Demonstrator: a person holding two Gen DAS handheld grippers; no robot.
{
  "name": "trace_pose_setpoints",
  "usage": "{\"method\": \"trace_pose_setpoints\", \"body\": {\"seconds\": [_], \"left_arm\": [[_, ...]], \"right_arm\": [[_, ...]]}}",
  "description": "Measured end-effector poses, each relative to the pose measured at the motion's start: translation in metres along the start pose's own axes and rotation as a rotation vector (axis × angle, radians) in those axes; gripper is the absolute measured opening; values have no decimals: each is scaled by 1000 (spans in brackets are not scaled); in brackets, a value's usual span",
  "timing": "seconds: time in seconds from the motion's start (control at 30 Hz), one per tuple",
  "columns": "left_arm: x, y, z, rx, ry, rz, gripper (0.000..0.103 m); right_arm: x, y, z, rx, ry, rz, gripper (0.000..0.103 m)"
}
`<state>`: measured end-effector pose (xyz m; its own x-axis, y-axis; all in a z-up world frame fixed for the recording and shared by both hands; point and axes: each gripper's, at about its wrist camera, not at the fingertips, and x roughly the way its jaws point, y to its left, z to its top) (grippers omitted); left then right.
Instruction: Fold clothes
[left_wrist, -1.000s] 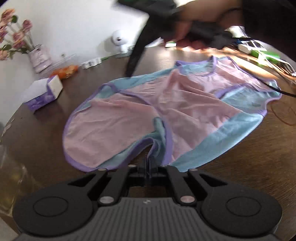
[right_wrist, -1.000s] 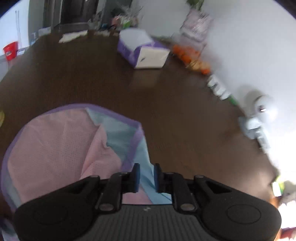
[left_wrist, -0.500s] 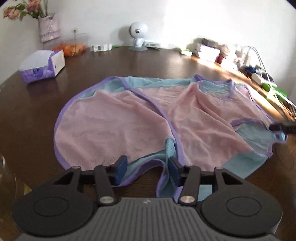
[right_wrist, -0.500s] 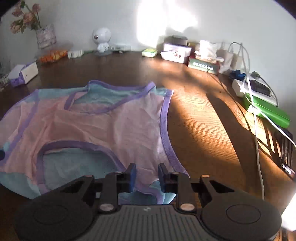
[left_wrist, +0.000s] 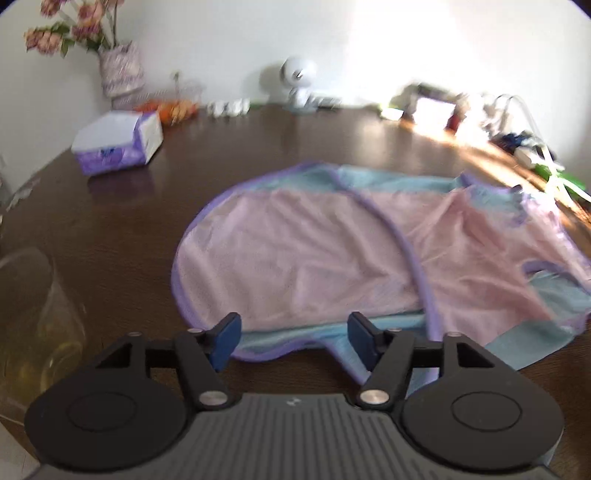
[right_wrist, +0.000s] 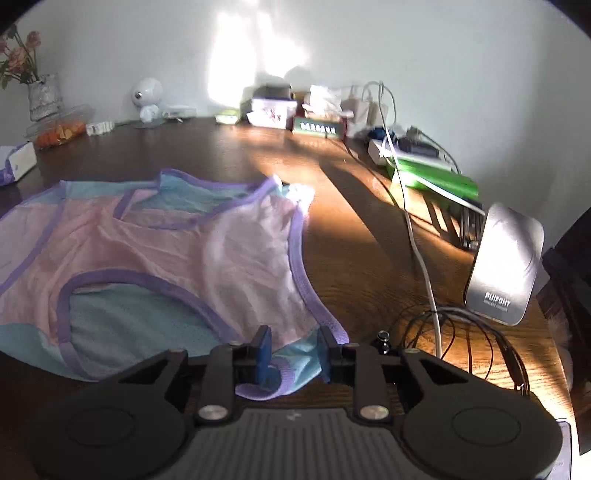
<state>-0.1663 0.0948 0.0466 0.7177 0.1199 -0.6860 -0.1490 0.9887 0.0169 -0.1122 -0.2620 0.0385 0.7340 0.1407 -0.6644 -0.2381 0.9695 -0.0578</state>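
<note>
garment (left_wrist: 332, 258), a pink vest with blue panels and purple trim, lies spread on the dark surface (left_wrist: 110, 221), not yet folded. judged step: taking hold of two near edges for a first fold; both grips should catch the trim fully and lift evenly. left gripper (left_wrist: 291, 338) is opening wide over the near hem, pads clear of cloth. right gripper (right_wrist: 293, 354) stands narrowly apart, opening slightly, the vest's near right corner bunched between its jaws, not clearly pinched.
</note>
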Motion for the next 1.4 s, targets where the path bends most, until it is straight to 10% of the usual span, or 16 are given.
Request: {"method": "trace_pose_setpoints", "body": {"seconds": [0.17, 0.33, 0.73, 0.83, 0.9, 1.17, 1.4], "left_arm": [[20, -16, 0, 71, 45, -56, 70], [14, -1, -18, 40, 57, -28, 68], [-3, -3, -17, 67, 78, -26, 68], [-4, 0, -28, 69, 88, -16, 69], [-8, 4, -40, 71, 69, 17, 86], [-36, -8, -34, 129, -25, 25, 88], [-21, -6, -43, 3, 35, -102, 45]], "right_arm": [[-6, 60, -1, -160, -74, 289, 35], [10, 79, -13, -154, 1, 218, 30], [-12, 97, -7, -181, -13, 369, 29], [-4, 111, -16, -243, 38, 352, 14], [-10, 109, -23, -233, 36, 344, 14], [-19, 100, 13, -183, -5, 445, 31], [72, 186, 127, -400, -5, 511, 38]]}}
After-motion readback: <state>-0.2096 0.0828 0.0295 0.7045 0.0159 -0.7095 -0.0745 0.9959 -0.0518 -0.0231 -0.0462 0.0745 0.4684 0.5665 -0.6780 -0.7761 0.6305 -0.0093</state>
